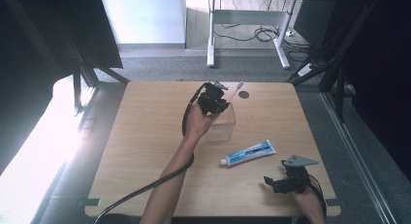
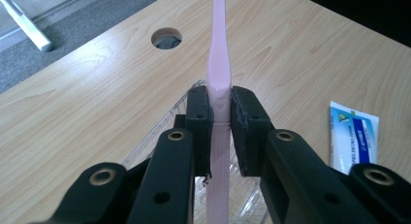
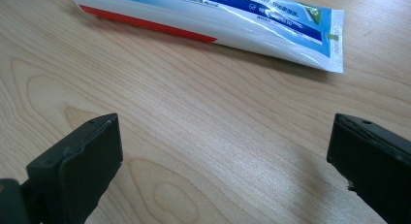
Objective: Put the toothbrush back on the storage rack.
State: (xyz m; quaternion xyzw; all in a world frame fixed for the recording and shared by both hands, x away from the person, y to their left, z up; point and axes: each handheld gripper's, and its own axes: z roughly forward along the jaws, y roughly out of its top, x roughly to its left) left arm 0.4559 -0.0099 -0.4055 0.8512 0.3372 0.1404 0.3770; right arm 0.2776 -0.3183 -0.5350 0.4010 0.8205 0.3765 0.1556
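Open R gripper near toothpaste tube

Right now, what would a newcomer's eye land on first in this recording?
First, the pink toothbrush clamped upright in the left gripper, held over the clear plastic cup near the table's far middle. Next, the blue-and-white toothpaste tube lying flat on the wooden table, right of centre. The right gripper rests open near the front right corner, its fingers apart.

one pink toothbrush, one clear cup, one toothpaste tube, two grippers, one table
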